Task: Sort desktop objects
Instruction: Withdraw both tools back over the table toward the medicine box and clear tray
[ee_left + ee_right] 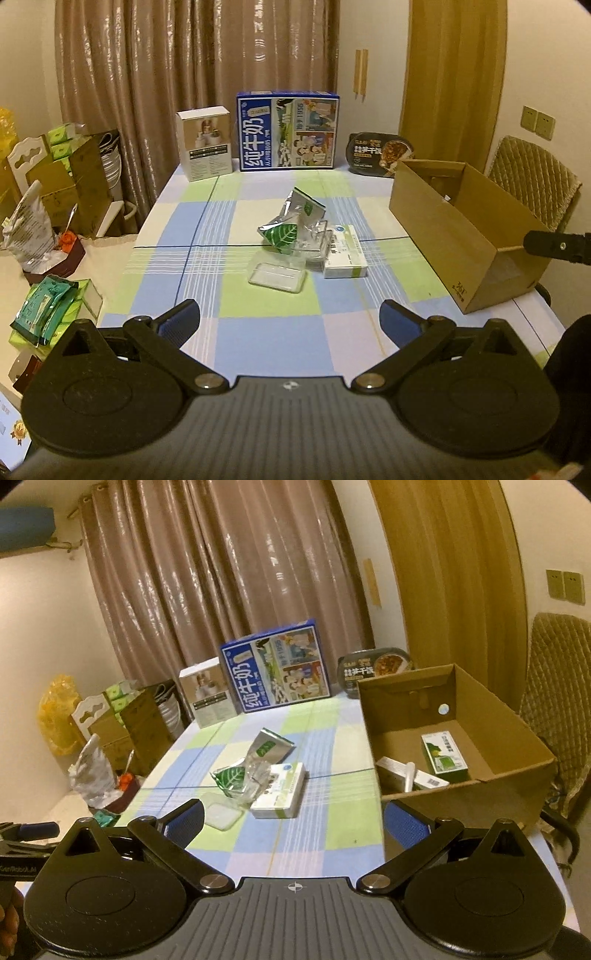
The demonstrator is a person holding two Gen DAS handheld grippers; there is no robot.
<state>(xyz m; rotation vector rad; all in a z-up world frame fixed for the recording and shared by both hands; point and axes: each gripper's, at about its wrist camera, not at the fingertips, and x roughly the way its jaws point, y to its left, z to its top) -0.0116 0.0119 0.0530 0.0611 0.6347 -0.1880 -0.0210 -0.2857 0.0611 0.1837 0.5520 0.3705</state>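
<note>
A small heap lies mid-table: a silver foil pouch with a green leaf (282, 232) (229, 777), a second foil packet (304, 205) (267, 747), crumpled clear plastic (314, 236) (258, 775), a white medicine box (345, 254) (282, 792) and a clear lid (277, 275) (221, 814). An open cardboard box (454, 236) (461, 797) stands at the right and holds a green-and-white box (443, 751), a white box and a tube. My left gripper (290, 323) is open, near the front edge. My right gripper (293, 821) is open too, short of the heap. Both are empty.
A blue milk carton box (288, 131) (277, 666), a white box (205, 142) (208, 696) and a black meal tray (380, 153) (373, 664) line the table's far edge by the curtain. Cluttered boxes and bags (55, 206) sit left. A padded chair (557, 709) stands right.
</note>
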